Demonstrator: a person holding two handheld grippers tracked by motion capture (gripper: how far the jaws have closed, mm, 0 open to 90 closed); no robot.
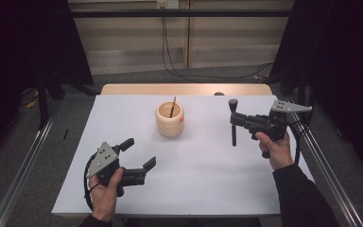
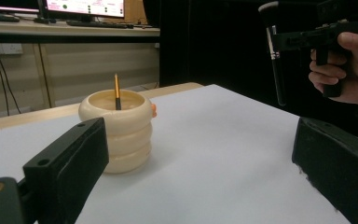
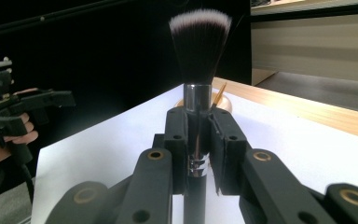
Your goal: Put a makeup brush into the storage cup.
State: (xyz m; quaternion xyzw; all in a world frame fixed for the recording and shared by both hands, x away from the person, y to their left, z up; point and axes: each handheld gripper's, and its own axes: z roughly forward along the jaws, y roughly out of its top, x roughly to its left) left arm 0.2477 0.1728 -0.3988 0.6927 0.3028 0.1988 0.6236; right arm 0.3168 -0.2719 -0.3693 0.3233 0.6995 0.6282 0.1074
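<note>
A cream ribbed cup (image 1: 169,121) stands at the middle back of the white sheet (image 1: 194,175), with a thin orange-handled stick (image 1: 172,108) leaning inside it. To its right, my right gripper (image 1: 235,121) is shut on a black makeup brush (image 1: 233,127), held upright above the sheet with its bristles up. In the right gripper view the jaws clamp the brush (image 3: 199,44) at its silver ferrule. My left gripper (image 1: 139,153) hovers open near the front left, with nothing between its jaws. The left gripper view shows the cup (image 2: 119,135), the stick (image 2: 117,91) and the brush (image 2: 276,60) beyond.
A wooden tabletop edge (image 1: 184,89) shows beyond the sheet, with a small dark object (image 1: 219,93) on it. Metal rails (image 1: 328,175) run along both sides of the table. Black curtains hang left and right, and cables lie on the floor behind.
</note>
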